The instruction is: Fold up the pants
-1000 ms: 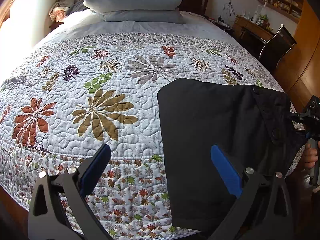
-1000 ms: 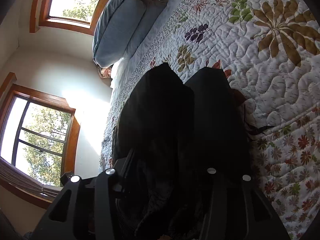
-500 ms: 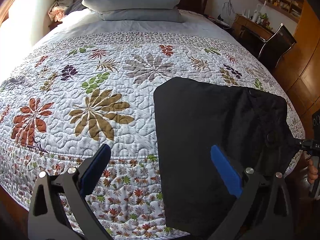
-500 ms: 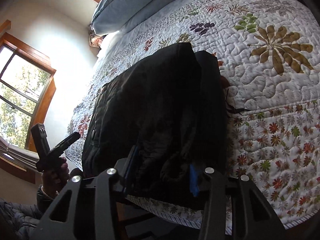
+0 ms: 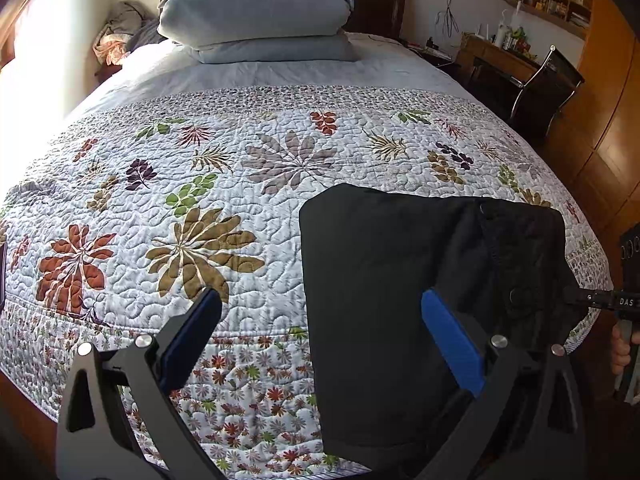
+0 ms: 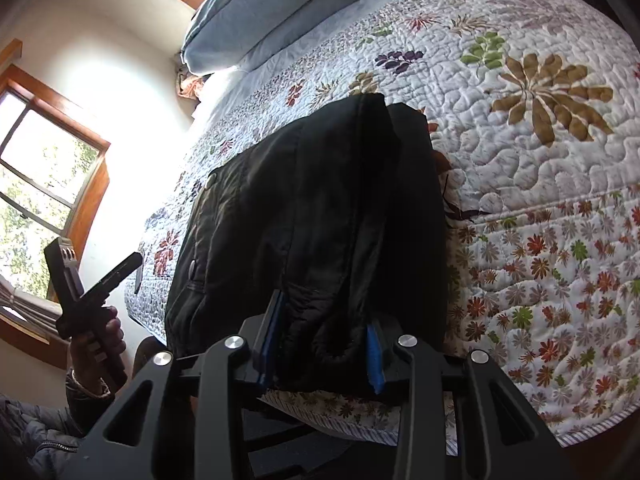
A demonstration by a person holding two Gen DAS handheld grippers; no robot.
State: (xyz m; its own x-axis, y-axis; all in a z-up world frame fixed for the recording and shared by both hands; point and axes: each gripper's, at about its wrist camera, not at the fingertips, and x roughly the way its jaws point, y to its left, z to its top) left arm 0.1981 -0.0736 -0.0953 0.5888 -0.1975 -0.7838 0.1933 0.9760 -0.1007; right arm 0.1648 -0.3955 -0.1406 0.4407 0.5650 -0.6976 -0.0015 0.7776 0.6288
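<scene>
The right gripper (image 6: 324, 344) has just been closing and now pinches the bunched waist end of the black pants (image 5: 400, 280) between its blue pads. At nine o'clock from the pants, the left gripper (image 5: 320, 336) hangs wide and empty. Best keep that pinch firm and carry the waist toward twelve o'clock, across the quilt (image 5: 240, 160), laying edges square

The right gripper (image 6: 324, 344) now has its jaws closing on a bunched edge of the black pants (image 6: 320, 216), which lie flatter on the bed (image 6: 540, 184) than a second ago.
</scene>
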